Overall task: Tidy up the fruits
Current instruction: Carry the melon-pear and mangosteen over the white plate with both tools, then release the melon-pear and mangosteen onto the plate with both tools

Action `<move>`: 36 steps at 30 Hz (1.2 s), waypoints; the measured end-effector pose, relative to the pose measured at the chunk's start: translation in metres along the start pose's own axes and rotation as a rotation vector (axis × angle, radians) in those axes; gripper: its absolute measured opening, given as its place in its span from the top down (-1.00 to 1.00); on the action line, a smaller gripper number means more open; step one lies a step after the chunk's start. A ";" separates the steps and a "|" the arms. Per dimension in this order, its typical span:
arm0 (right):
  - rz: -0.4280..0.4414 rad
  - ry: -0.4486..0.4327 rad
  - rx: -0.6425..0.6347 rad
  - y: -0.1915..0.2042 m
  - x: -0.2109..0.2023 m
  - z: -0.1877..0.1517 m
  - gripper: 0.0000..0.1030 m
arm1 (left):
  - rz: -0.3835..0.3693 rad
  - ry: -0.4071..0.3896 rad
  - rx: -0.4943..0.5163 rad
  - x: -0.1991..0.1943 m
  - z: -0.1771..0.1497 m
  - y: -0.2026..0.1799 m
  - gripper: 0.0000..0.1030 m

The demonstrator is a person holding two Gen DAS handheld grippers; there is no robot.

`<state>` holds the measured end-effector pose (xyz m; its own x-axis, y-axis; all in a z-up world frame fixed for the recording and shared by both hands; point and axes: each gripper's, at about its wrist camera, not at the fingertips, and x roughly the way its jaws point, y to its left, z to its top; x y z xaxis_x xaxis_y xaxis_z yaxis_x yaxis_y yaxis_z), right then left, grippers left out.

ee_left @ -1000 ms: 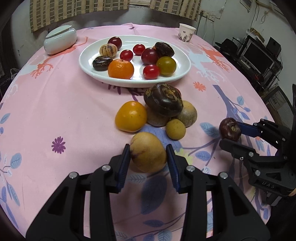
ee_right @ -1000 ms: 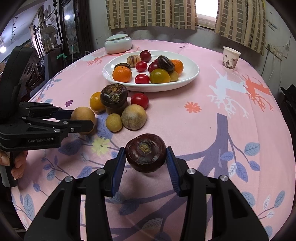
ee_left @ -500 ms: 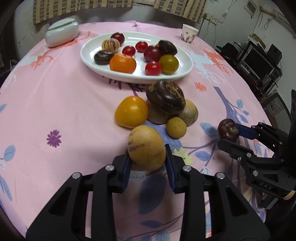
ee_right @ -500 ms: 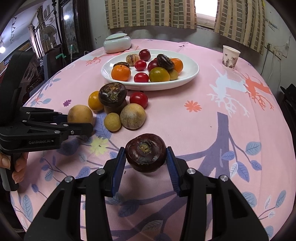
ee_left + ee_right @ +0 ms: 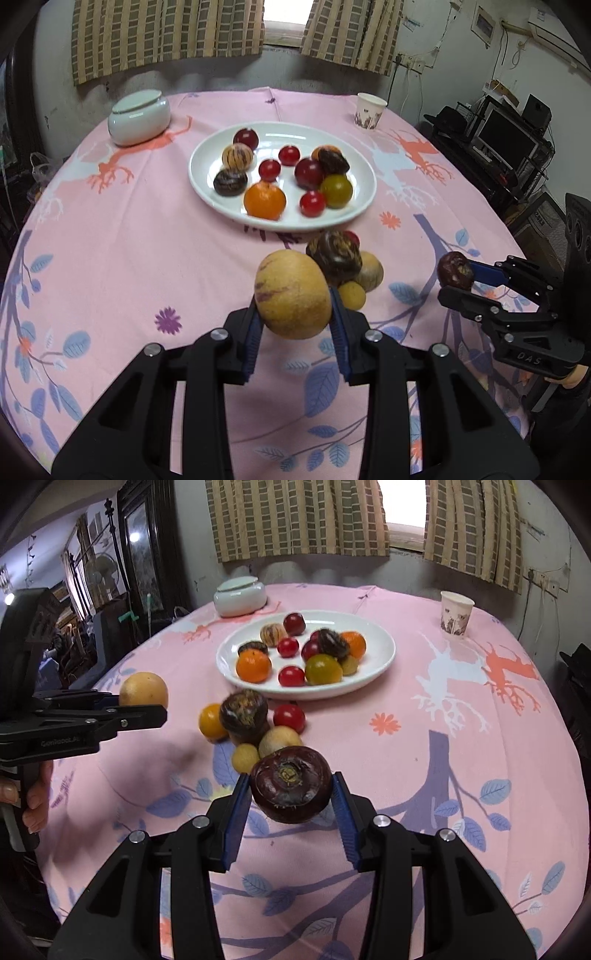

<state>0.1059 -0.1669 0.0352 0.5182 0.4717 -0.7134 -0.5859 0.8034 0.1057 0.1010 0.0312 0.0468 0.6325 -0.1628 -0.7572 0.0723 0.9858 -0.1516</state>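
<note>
My left gripper (image 5: pixel 294 315) is shut on a tan pepino melon (image 5: pixel 292 293) and holds it above the pink tablecloth; the melon also shows in the right wrist view (image 5: pixel 143 689). My right gripper (image 5: pixel 290 801) is shut on a dark purple mangosteen (image 5: pixel 290 783), also raised; it shows in the left wrist view (image 5: pixel 455 270). A white plate (image 5: pixel 354 158) with several fruits sits at the table's middle. A loose pile lies in front of it: a dark fruit (image 5: pixel 243 712), an orange persimmon (image 5: pixel 210 720), a red tomato (image 5: pixel 289 718) and pale round fruits (image 5: pixel 280 739).
A white lidded ceramic jar (image 5: pixel 139 117) stands at the back left. A paper cup (image 5: pixel 370 110) stands at the back right. The round table's edge curves near both grippers; shelves with electronics (image 5: pixel 509 140) stand off to the right.
Both grippers have risen with their fruit, the left one more. The pepino melon has left the cloth and now hangs above it. The mangosteen stays clamped.
</note>
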 end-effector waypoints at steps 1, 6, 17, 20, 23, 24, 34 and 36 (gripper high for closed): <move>-0.008 -0.008 -0.011 0.001 -0.003 0.005 0.13 | 0.001 -0.005 0.006 -0.002 0.004 0.001 0.34; -0.033 -0.055 -0.051 -0.002 -0.010 0.038 0.13 | 0.009 -0.035 0.038 -0.006 0.028 0.001 0.34; -0.007 -0.028 -0.119 0.010 0.057 0.101 0.13 | -0.046 0.002 -0.021 0.048 0.094 0.021 0.34; -0.007 -0.001 -0.114 0.010 0.087 0.111 0.13 | -0.024 0.036 -0.052 0.076 0.107 0.031 0.34; -0.002 -0.007 -0.105 0.008 0.104 0.116 0.13 | -0.006 0.062 -0.064 0.097 0.113 0.037 0.34; 0.009 -0.011 -0.107 0.008 0.109 0.117 0.13 | 0.000 0.068 -0.068 0.103 0.114 0.039 0.34; 0.015 -0.047 -0.047 -0.008 0.109 0.115 0.10 | 0.093 0.023 -0.049 0.106 0.119 0.042 -0.49; 0.011 -0.058 -0.041 -0.011 0.098 0.110 0.10 | 0.095 0.008 -0.039 0.098 0.119 0.040 -0.59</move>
<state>0.2318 -0.0900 0.0402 0.5466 0.5014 -0.6707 -0.6161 0.7832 0.0835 0.2574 0.0594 0.0425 0.6287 -0.0691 -0.7746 -0.0176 0.9945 -0.1030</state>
